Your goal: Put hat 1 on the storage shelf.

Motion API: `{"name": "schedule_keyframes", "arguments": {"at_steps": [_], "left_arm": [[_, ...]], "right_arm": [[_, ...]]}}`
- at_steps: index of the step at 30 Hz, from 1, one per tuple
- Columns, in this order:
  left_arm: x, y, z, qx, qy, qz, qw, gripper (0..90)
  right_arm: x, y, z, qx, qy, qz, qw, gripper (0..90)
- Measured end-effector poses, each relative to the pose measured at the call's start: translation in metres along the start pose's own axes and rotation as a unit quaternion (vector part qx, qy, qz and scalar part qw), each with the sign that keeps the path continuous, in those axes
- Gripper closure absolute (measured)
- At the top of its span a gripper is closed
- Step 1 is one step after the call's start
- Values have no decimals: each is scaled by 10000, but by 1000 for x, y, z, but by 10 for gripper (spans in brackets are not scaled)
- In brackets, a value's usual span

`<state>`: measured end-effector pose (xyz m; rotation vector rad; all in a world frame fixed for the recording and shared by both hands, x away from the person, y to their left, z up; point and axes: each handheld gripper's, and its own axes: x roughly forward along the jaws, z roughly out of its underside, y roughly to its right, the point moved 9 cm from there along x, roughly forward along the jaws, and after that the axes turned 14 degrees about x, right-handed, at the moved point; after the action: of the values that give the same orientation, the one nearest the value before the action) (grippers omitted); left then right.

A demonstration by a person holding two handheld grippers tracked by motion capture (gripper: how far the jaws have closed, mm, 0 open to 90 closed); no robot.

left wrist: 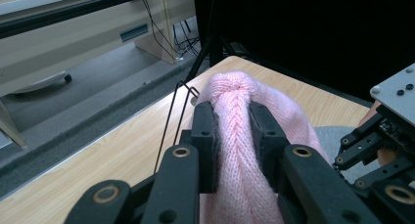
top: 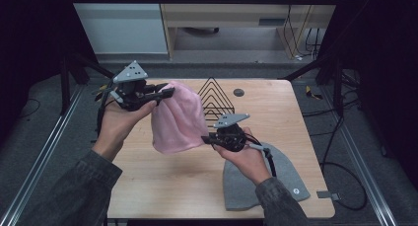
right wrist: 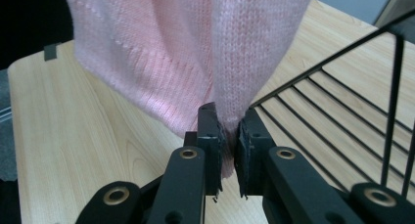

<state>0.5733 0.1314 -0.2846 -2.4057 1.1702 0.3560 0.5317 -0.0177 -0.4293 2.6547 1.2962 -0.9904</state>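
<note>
Jaws of the left gripper clamp the crown of a pink knit beanie; the right gripper pinches its lower rim. Held so, the hat hangs stretched between both, lifted off the counter, likely to straighten it. Behind stands a black wire rack; a grey beanie lies near the front edge.

High view overhead; gripper views close on pink beanie.
</note>
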Motion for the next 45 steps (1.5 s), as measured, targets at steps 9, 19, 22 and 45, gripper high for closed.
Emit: {"name": "schedule_keyframes", "arguments": {"at_steps": [9,19,22,45], "left_arm": [[5,-5,-19,142,11,30,9999,754],[-16,-21,-28,-146,294,-155,9993,753],[-15,-32,-32,-184,360,-223,9989,753],[19,-71,-56,-73,633,-417,9971,752]], "right_arm": [[-6,-2,-18,-214,-68,46,9997,828],[-29,4,-48,-201,237,79,9995,829],[-30,8,-57,-213,266,98,9994,829],[-9,66,-105,180,736,315,9966,828]]}}
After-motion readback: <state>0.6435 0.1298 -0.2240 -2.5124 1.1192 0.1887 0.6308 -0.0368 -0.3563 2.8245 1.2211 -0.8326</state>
